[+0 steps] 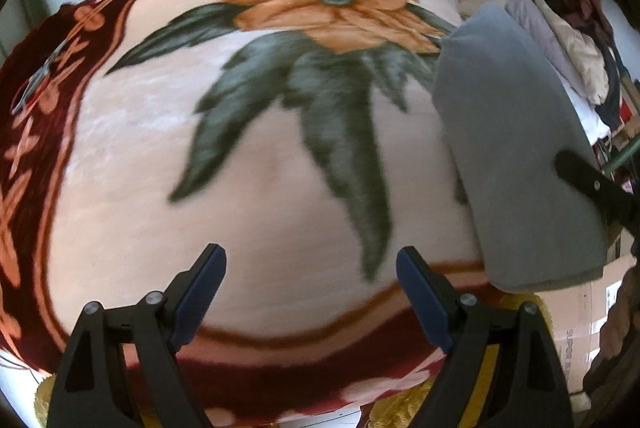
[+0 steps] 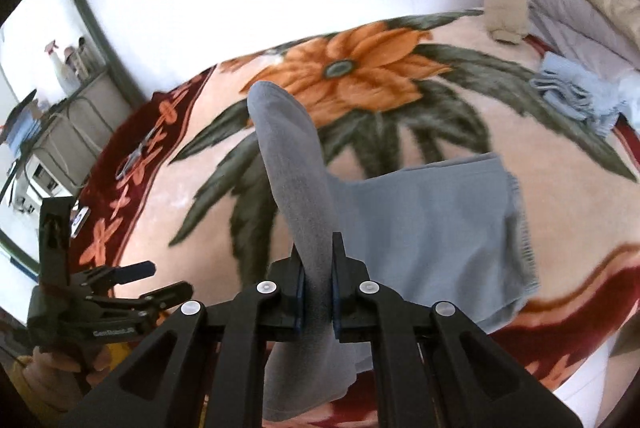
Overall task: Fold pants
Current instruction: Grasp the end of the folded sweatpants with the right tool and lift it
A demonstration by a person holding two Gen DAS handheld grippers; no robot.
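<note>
My right fingers (image 2: 318,280) clamp the grey pants (image 2: 420,228), a fold rising toward the frame's top; left fingers (image 1: 310,268) apart.

The left gripper (image 1: 310,270) hangs over the blanket (image 1: 260,155) with its jaws wide apart and nothing between them, the blue pads angled down toward the red border. The blanket is peach, with a big orange flower (image 1: 332,3) and dark green leaves spreading below it. At the right, the grey pants (image 1: 516,147) hang folded in a long flat panel, partly lifted off the blanket. A black finger of the right gripper (image 1: 592,183) comes in from the right edge and lies against the pants. Beyond them, clothes (image 1: 560,27) are heaped by the wall. A cardboard box (image 1: 580,328) sits at the lower right.
</note>
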